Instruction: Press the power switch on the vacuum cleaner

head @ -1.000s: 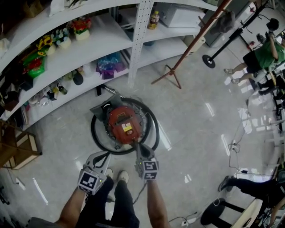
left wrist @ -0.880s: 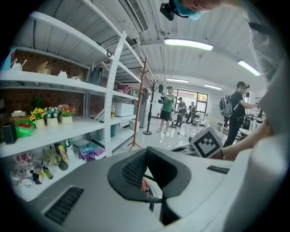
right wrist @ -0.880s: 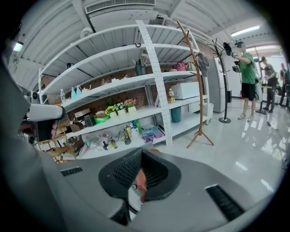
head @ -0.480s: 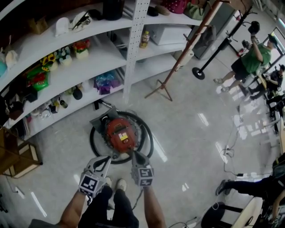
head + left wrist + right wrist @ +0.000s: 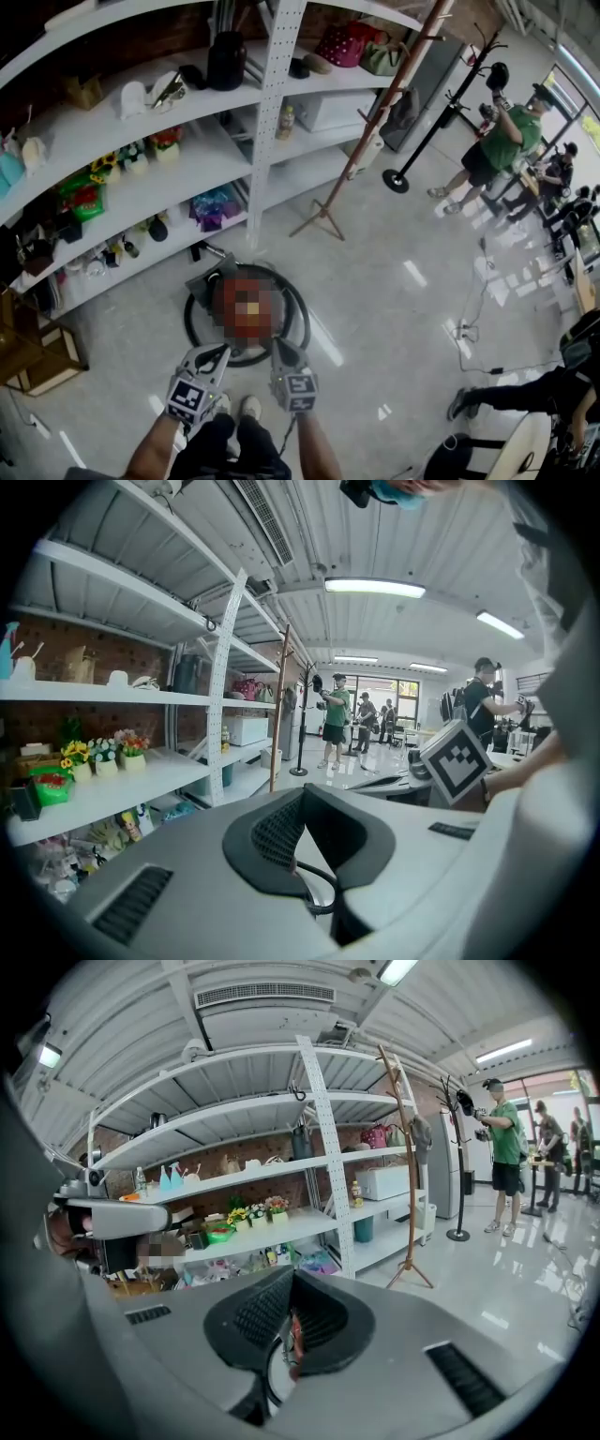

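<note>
Pale glossy floor [image 5: 394, 253] spreads below me, with white shelves [image 5: 187, 173] curving along its far side. Small pots of flowers [image 5: 164, 139] stand on one shelf and handbags [image 5: 361, 42] on the top one. A white box [image 5: 328, 108] sits between those levels, and I cannot tell what it holds. Just ahead of my feet the reddish vacuum cleaner [image 5: 246, 317] stands on the floor, ringed by its black hose [image 5: 302, 323]. Its top is blurred, so I cannot make out the switch. My left gripper [image 5: 211, 354] hangs by its near left edge, jaws drawn almost together on nothing. My right gripper [image 5: 278, 343], likewise nearly closed and empty, points at the near edge, red showing through the slit.
</note>
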`<state>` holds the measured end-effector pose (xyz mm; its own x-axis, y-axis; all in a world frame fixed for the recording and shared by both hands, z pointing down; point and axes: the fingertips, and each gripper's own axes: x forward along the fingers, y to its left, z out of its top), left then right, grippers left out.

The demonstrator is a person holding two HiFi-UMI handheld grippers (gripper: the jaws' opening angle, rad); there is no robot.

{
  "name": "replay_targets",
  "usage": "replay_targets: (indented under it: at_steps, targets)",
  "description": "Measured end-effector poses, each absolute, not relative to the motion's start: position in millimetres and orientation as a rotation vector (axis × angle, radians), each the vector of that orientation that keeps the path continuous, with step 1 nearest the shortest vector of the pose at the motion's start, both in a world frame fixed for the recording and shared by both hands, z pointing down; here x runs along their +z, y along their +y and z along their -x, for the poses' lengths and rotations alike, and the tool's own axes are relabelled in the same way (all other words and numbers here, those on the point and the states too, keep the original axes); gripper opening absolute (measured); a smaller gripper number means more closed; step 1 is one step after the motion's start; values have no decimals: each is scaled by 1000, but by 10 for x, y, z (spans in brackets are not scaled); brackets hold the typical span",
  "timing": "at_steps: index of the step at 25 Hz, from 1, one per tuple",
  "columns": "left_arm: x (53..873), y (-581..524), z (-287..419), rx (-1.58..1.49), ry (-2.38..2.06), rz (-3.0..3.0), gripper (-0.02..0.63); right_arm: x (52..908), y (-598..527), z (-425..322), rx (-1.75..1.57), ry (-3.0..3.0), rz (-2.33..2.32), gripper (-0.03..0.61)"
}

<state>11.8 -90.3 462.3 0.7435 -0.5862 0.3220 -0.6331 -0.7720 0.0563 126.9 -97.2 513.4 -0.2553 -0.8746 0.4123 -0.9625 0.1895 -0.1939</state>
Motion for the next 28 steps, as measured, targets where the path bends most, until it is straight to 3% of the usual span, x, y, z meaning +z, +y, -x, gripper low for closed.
replay_targets:
  at_steps: [28]
  targets:
    - [3502, -776, -209, 288, -954, -2896, 8, 3820, -591, -1285, 497, -2312, -1936, 9]
